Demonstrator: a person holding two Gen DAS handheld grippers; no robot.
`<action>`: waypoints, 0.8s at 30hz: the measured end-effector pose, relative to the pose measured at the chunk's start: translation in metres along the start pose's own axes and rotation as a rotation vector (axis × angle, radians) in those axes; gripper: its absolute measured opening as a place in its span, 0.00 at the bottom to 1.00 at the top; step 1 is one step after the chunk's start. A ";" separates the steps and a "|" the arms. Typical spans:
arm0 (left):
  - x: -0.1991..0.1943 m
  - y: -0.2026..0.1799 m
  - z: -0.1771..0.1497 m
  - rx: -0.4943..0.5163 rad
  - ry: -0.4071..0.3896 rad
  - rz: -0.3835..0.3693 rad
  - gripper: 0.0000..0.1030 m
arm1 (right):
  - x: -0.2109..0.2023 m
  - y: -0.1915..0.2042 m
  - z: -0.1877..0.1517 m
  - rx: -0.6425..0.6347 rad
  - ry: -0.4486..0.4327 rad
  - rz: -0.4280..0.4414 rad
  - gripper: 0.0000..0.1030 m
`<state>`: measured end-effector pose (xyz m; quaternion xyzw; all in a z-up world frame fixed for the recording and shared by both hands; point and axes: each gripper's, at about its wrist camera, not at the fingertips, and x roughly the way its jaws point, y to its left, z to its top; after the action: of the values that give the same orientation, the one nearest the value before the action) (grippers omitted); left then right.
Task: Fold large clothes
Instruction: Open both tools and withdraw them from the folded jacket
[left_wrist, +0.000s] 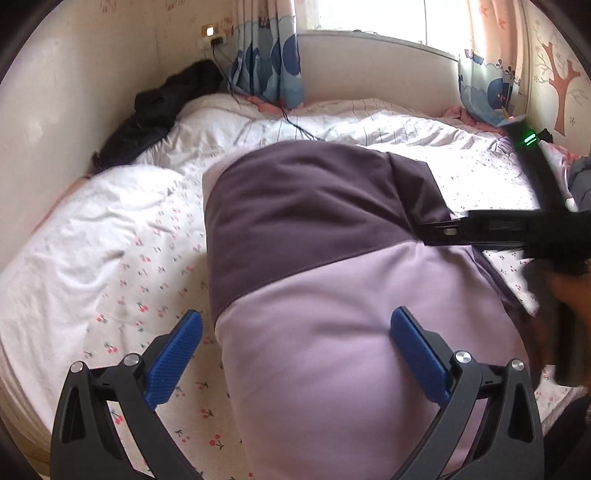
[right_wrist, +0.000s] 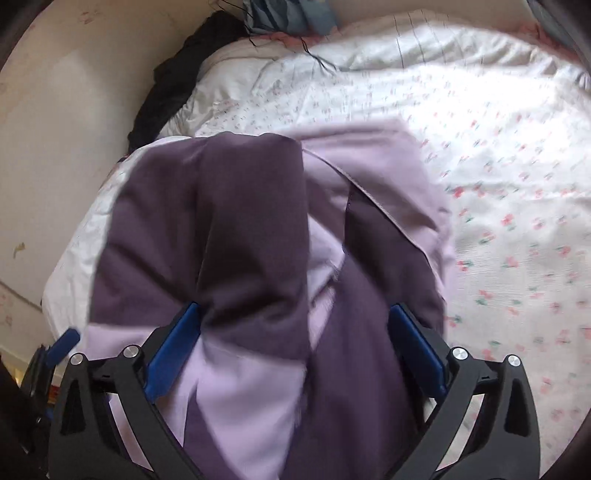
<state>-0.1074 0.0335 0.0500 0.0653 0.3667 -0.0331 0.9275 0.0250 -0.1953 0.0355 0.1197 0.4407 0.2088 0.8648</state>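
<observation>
Cloth like this purple garment (left_wrist: 314, 258) looks soft and floppy; grab its corners. Left gripper (left_wrist: 295, 354) and right gripper (right_wrist: 295, 350) fingers are wide apart, holding nothing.

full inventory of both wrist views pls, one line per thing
garment: 1, dark purple and lilac, bunched on the bed, centre
bedsheet: 1, white with small red floral print, under the garment
duvet: 1, white, far end of bed
black clothing: 1 heap, against the left wall
curtains: 2, pink and blue print, by the window
wall socket: 1, white, cable plugged in
left hand-held gripper: open, over the garment
right hand-held gripper: open, garment between the fingers
</observation>
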 end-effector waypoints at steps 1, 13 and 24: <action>-0.003 -0.001 0.000 0.002 -0.012 0.009 0.95 | -0.018 0.005 -0.012 -0.038 -0.039 0.005 0.94; -0.028 -0.001 0.007 -0.044 -0.062 0.003 0.95 | -0.048 0.017 -0.063 -0.085 -0.087 -0.028 0.94; -0.029 -0.016 0.021 -0.032 -0.077 -0.028 0.95 | -0.056 0.035 -0.040 -0.139 -0.191 -0.115 0.94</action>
<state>-0.1162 0.0149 0.0832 0.0438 0.3320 -0.0428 0.9413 -0.0454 -0.1899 0.0657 0.0534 0.3468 0.1762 0.9197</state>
